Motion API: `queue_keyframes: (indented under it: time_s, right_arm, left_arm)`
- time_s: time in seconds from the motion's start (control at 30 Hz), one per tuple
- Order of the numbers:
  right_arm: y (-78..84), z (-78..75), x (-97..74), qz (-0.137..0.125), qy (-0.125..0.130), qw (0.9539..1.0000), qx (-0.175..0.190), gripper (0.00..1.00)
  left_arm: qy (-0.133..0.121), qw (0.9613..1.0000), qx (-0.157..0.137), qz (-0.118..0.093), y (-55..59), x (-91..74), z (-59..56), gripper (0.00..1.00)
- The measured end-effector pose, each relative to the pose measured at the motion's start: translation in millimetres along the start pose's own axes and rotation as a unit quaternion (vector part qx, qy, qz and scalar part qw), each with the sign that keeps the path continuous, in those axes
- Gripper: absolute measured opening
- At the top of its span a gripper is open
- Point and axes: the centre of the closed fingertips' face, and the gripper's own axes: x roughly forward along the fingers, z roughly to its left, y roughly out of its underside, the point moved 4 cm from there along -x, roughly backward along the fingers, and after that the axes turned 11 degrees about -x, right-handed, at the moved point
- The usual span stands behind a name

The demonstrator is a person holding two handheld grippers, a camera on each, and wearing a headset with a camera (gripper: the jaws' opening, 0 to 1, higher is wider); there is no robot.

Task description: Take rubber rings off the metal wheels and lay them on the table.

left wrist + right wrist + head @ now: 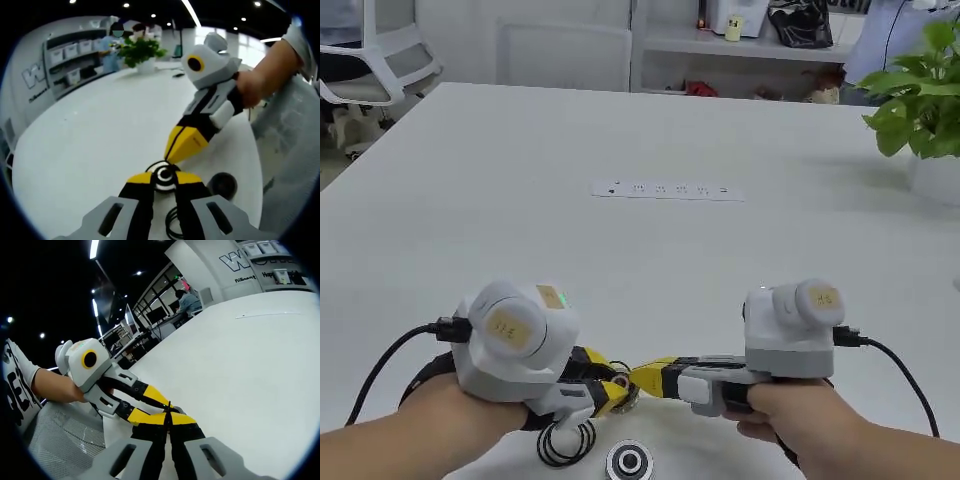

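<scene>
A broad white tabletop (pixel 640 260) runs away from the person, matte and bare across its middle apart from a flat white power strip (pixel 667 190) lying crosswise well beyond the work. At its far right edge stands a leafy green plant (pixel 918 85) in a white pot; past the far left corner is a white chair (pixel 380 55), and behind the table a low white shelf (pixel 750 45) carries small items and a dark bag. The left gripper view shows wall shelving with pale bins (pixel 70 55) and round ceiling lights; the right gripper view shows long ceiling light strips (pixel 93 249) and a person seated at a distant desk (pixel 188 302). All the work sits at the near edge. The left gripper (pixel 163 179) has its yellow-tipped fingers (pixel 140 178) clamped on either side of a small metal wheel (pixel 164 175), held just above the tabletop. The right gripper (pixel 168 416) comes in from the opposite side, its fingers (pixel 187 142) pressed together with their tip touching the wheel's upper rim; whether a ring is caught between them cannot be told. Just below the left gripper, a few loose black rubber rings (pixel 566 442) lie overlapping on the tabletop, and beside them a second wheel (pixel 629 462) lies flat.
</scene>
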Motion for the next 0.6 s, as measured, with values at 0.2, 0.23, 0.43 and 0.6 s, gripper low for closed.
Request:
queue_keyframes:
  time_s: [0.2,0.23,0.43,0.6]
  right_arm:
    - [-1.4,1.2,0.8,-0.003,-0.004,1.0,0.002,0.0]
    - [-2.0,1.4,0.8,-0.004,-0.004,1.0,0.002,0.0]
    - [-3.9,-0.8,-1.0,-0.01,-0.002,0.9999,0.005,0.0]
    - [-7.5,-2.4,-3.8,-0.016,0.001,0.9998,0.008,0.0]
  left_arm:
    - [0.013,0.9999,-0.009,-0.001,0.6,-3.5,-0.9,0.19]
    - [0.014,0.9998,-0.012,-0.004,-0.2,-5.0,-0.8,0.19]
    - [0.02,0.9995,-0.021,-0.016,-4.4,-11.9,-1.5,0.22]
    - [0.024,0.999,-0.031,-0.024,-5.9,-18.8,-1.0,0.25]
